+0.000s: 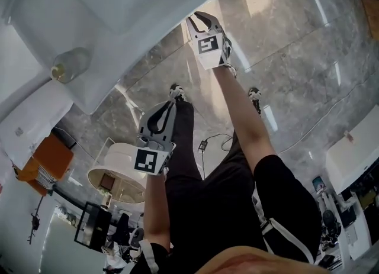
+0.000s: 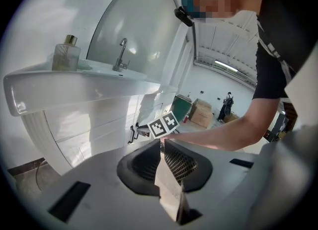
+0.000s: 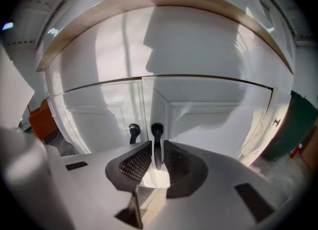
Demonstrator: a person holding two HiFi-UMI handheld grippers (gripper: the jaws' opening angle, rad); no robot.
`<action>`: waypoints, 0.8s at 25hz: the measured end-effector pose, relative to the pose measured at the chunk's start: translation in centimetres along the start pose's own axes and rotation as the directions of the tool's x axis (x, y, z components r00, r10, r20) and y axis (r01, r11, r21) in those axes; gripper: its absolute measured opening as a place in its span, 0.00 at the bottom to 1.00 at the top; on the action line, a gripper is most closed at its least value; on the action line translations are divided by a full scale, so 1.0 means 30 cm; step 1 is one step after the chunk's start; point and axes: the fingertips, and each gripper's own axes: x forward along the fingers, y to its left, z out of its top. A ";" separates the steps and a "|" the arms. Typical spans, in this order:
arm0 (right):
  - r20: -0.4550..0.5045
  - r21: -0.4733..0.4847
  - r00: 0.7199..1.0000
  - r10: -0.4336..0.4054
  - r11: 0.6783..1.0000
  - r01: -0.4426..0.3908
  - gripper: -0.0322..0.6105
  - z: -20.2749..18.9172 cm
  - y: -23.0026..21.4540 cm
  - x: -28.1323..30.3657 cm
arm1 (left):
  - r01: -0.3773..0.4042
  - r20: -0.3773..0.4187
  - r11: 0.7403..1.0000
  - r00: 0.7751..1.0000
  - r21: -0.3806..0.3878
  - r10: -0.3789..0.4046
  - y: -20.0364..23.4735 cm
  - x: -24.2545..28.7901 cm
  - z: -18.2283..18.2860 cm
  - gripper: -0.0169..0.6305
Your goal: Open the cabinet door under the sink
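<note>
The white cabinet under the sink has two doors with black handles side by side. My right gripper is shut on the right door's handle, which stands upright between the pads; that door looks slightly ajar. The left door's handle is free. In the head view the right gripper reaches the cabinet front below the white sink counter. My left gripper hangs back over the floor, shut and empty. Its view shows the sink, the faucet and the right gripper's marker cube.
A glass bottle stands on the sink's rim. On the marble floor a round white stool and an orange object sit left of the person's legs, with a cable between them. A green bin and cardboard boxes stand farther off.
</note>
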 end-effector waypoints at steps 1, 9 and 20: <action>-0.002 -0.002 1.000 -0.005 1.000 0.005 0.25 0.005 0.000 0.016 | 0.000 0.000 1.000 1.000 -0.001 0.000 0.005 0.002 0.000 0.08; 0.011 -0.017 0.999 -0.042 0.999 0.042 0.20 0.022 0.002 0.044 | 0.001 -0.001 1.000 1.000 0.002 -0.001 0.000 0.008 -0.012 0.08; -0.026 0.015 1.000 0.005 1.000 -0.005 0.20 -0.025 -0.005 -0.012 | 0.000 0.000 1.000 1.000 0.013 0.000 -0.073 0.037 -0.014 0.08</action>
